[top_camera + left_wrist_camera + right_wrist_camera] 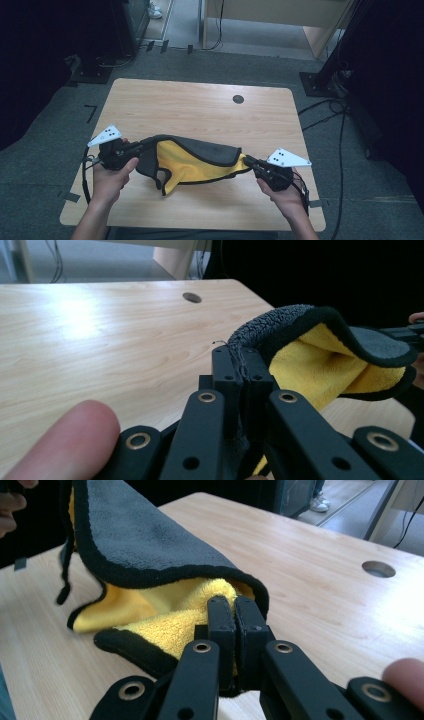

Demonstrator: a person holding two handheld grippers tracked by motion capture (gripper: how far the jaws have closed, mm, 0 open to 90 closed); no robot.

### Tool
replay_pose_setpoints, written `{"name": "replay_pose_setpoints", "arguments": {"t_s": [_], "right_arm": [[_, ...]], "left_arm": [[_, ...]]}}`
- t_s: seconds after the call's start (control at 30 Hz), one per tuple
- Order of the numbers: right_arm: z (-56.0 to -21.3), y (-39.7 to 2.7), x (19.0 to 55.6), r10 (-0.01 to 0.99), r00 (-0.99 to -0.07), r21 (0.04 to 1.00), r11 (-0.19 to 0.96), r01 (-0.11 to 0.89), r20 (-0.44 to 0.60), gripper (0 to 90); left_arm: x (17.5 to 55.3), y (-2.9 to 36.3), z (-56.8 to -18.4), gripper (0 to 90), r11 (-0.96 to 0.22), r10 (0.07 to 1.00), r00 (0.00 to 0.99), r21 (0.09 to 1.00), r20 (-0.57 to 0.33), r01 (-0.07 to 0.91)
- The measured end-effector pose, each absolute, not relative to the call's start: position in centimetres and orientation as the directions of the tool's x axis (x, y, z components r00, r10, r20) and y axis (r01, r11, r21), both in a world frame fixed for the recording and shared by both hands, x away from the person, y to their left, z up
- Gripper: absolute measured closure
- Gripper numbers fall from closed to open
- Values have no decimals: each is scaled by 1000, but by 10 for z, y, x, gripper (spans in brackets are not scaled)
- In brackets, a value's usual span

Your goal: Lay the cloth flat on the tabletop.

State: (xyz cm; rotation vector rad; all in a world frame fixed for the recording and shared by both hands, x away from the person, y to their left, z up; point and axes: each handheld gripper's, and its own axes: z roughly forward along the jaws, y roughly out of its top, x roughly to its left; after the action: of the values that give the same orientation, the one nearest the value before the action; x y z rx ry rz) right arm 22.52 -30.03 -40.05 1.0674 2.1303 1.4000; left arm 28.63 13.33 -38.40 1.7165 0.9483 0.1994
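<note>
— What are you holding?
— My left gripper (134, 148) and right gripper (248, 161) are each pinching an end of the grey-and-yellow cloth (195, 162). It is hanging between them, above the tabletop (200, 107).

Both grippers, L (137, 146) & R (249, 161), clamped, raised apart.

Nothing here can be read: no words, labels, brand names or numbers stand on anything in any of the three views.
</note>
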Motion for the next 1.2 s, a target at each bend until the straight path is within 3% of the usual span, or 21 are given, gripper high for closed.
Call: {"name": "replay_pose_setpoints", "arguments": {"t_s": [0.07, 0.17, 0.2, 0.23, 0.27, 0.33, 0.47, 0.73, 0.97, 1.1, 1.17, 1.2], "right_arm": [[-398, -301, 227, 764, -638, 896, 216, 387, 92, 882], [-393, -302, 247, 793, -604, 887, 219, 406, 81, 882], [-400, -304, 273, 833, -550, 871, 228, 435, 56, 871], [-400, -304, 273, 833, -550, 871, 228, 435, 56, 871], [-416, -309, 299, 889, -449, 849, 168, 501, 89, 787], [-425, -309, 307, 911, -407, 836, 172, 520, 66, 736], [-449, -315, 314, 916, -388, 830, 141, 540, 97, 667], [-470, -330, 310, 923, -363, 799, 119, 589, 130, 610], [-476, -331, 322, 936, -303, 789, 50, 613, 177, 510], [-474, -326, 325, 955, -254, 783, 40, 621, 153, 543], [-481, -326, 329, 958, -250, 753, 61, 656, 141, 760], [-483, -327, 329, 955, -258, 744, 68, 665, 144, 825]], "left_arm": [[293, 131, -381, 883, -76, 680, 662, 869, -314, 489], [332, 114, -376, 881, -93, 722, 628, 858, -292, 506], [369, 101, -383, 836, -79, 811, 526, 843, -256, 533], [369, 101, -383, 775, -79, 811, 526, 843, -256, 533], [390, 92, -394, 715, -70, 860, 456, 834, -227, 547], [392, 89, -399, 676, -71, 865, 449, 833, -222, 548], [374, 86, -420, 612, -127, 871, 465, 843, -158, 523], [322, 89, -467, 591, -161, 849, 495, 803, -183, 573], [281, 71, -497, 547, -315, 792, 595, 743, -137, 590], [273, 64, -509, 569, -397, 796, 603, 704, -55, 589], [272, 63, -510, 636, -416, 806, 592, 700, -13, 581], [272, 63, -510, 665, -416, 806, 592, 700, -13, 581]]}}
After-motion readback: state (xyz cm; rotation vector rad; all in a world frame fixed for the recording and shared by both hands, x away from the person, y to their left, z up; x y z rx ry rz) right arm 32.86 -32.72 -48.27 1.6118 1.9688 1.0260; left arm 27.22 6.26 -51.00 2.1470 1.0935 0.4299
